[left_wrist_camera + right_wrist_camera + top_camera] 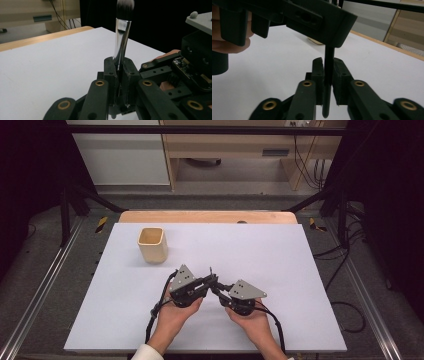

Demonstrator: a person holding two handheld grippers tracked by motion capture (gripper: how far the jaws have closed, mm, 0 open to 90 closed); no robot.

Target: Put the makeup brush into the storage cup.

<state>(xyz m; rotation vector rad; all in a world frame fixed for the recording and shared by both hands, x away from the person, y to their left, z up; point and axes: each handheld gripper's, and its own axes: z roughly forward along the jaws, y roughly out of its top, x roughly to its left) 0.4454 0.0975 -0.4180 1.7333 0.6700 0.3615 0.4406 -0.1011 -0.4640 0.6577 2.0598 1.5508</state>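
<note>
Holding a makeup brush between them, both tongs meet near the centre of the white surface, slightly toward its 6 o'clock edge in the high view. The left tongs are closed on the brush just below its silver ferrule; the brush stands upright between the jaws, with its dark bristle tip at 12 o'clock in the left gripper view. The right tongs are closed to a narrow gap around the brush's black handle, the lower end of which hangs below the jaws; whether both jaws press firmly on it cannot be confirmed, though the handle sits directly between them. In the right gripper view, the left tongs' body lies across the top of the frame, immediately above the right jaws. In the high view, the left tongs and right tongs point toward each other, tips practically touching, each held in a hand entering from 6 o'clock. A cream square cup stands upright at about 10 o'clock from the tongs, well apart from them.
</note>
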